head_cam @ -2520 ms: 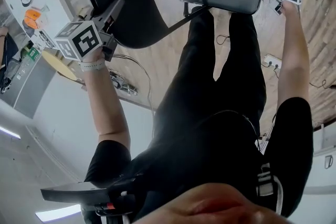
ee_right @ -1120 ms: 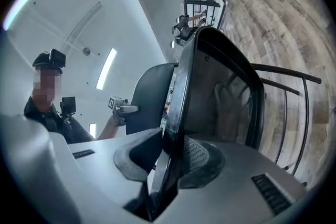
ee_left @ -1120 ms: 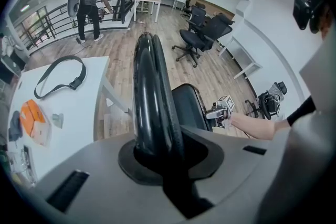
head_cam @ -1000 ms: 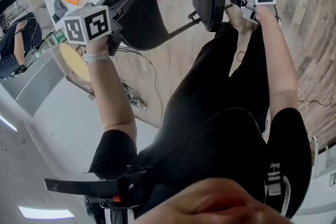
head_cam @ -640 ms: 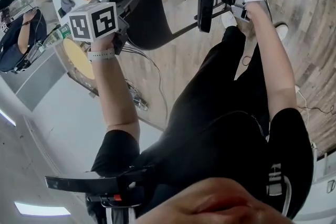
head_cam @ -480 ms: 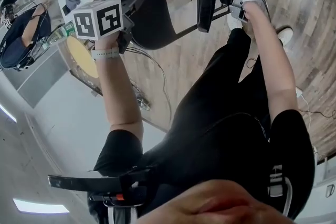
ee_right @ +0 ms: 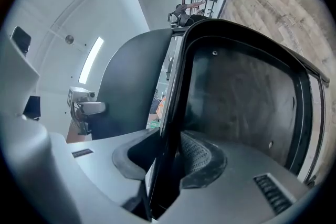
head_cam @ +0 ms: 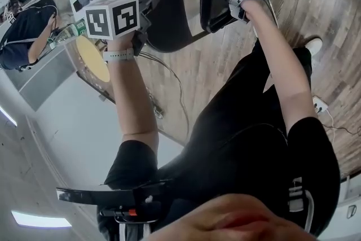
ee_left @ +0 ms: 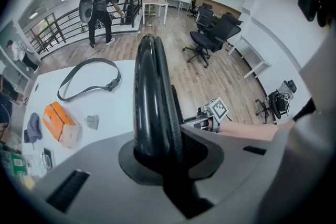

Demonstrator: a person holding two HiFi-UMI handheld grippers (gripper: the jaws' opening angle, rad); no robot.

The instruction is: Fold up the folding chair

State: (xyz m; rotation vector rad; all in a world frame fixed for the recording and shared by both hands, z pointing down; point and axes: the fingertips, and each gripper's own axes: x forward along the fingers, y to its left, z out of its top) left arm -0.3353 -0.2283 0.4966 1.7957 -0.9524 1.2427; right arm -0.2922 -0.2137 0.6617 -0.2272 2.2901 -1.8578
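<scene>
Black backrest (ee_left: pixel 149 97) of the folding chair (head_cam: pixel 169 25) is sitting clamped in the left gripper (ee_left: pixel 157 162); the chair is standing on the wooden floor (head_cam: pixel 225 65). The right gripper (ee_right: pixel 167 168) is pinching the seat (ee_right: pixel 241 97) rim, the seat tipped nearly upright beside the backrest. Its jaws have just been easing apart, with the rim between them. Best handling, I'm judging: steadying the backrest, swinging the seat flush, not loosening early.

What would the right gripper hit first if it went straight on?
The chair seat: its edge sits between the right gripper's jaws, so pushing on would likely just drive that edge deeper.
</scene>
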